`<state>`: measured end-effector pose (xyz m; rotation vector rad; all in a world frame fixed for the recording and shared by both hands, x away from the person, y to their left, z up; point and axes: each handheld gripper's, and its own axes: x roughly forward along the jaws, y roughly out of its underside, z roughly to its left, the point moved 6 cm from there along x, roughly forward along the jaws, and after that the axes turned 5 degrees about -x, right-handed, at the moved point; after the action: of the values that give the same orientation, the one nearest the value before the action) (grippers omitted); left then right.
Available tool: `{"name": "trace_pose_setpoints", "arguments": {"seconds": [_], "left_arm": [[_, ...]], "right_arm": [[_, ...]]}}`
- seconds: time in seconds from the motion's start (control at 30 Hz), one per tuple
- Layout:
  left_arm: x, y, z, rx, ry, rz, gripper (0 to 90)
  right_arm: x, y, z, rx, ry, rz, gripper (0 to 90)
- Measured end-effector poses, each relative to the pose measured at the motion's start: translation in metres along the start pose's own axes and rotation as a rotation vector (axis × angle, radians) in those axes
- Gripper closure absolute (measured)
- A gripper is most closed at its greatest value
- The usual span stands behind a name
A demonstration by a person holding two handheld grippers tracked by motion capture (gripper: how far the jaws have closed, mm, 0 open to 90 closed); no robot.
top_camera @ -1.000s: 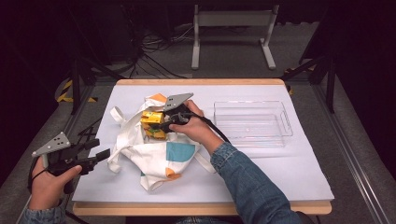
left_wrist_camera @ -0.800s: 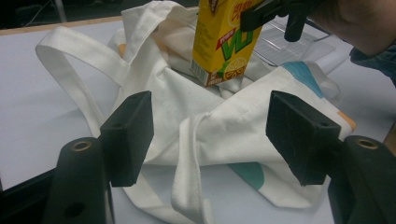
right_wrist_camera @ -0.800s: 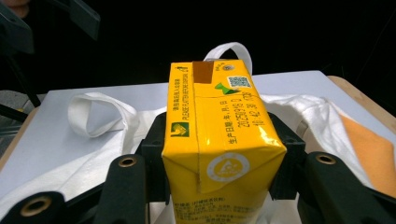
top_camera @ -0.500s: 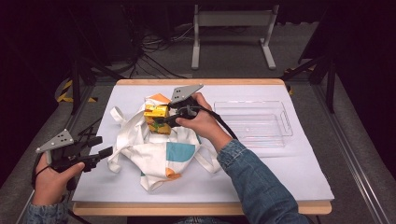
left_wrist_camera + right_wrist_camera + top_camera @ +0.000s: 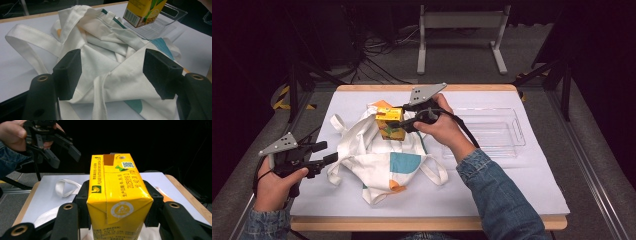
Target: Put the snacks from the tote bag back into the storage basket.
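One yellow carton (image 5: 389, 123) sat clamped in the right tongs (image 5: 398, 123), lifted above the white tote bag (image 5: 379, 157) on the bench (image 5: 512, 185). Left tongs (image 5: 331, 152) stood apart at the bag's edge. Unpacking seemed underway; next, carrying it rightward to the clear tray (image 5: 497, 131).

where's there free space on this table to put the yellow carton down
The clear tray right of the right gripper looks bare inside. The white cover is also bare between the tray and the near edge, and along the far edge behind the tray. The middle is crowded: the cloth bag sprawls there, with the left gripper at its left side and the yellow carton held above it.
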<state>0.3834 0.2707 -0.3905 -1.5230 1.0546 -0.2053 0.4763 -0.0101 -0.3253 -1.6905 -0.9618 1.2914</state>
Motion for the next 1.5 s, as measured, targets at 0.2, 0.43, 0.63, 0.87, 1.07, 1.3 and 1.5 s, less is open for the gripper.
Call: {"name": "trace_pose_setpoints", "arguments": {"seconds": [0.2, 0.43, 0.63, 0.87, 1.07, 1.3, 1.5], "left_arm": [[0.007, -0.005, 0.001, 0.007, 0.015, 0.006, 32.2], [0.014, -0.010, 0.000, 0.010, 0.034, 0.006, 32.3], [0.021, -0.014, 0.000, 0.015, 0.053, 0.006, 32.8], [0.026, -0.018, 0.002, 0.025, 0.049, 0.006, 30.5], [0.029, -0.019, 0.002, 0.025, 0.050, 0.009, 29.9], [0.028, -0.018, 0.002, 0.011, 0.044, 0.019, 28.7], [0.026, -0.017, 0.003, 0.011, 0.034, 0.020, 27.3]], "right_arm": [[-0.018, -0.004, 0.003, -0.016, 0.006, 0.001, 51.8], [-0.044, -0.006, 0.003, -0.016, 0.019, -0.006, 51.7], [-0.065, -0.002, -0.001, -0.009, 0.043, 0.002, 51.8], [-0.085, 0.004, -0.003, -0.001, 0.059, 0.013, 51.8], [-0.099, 0.006, -0.004, -0.002, 0.058, 0.015, 51.7], [-0.113, 0.008, -0.005, -0.001, 0.060, 0.020, 51.7], [-0.126, 0.011, -0.007, -0.003, 0.067, 0.029, 51.7]]}}
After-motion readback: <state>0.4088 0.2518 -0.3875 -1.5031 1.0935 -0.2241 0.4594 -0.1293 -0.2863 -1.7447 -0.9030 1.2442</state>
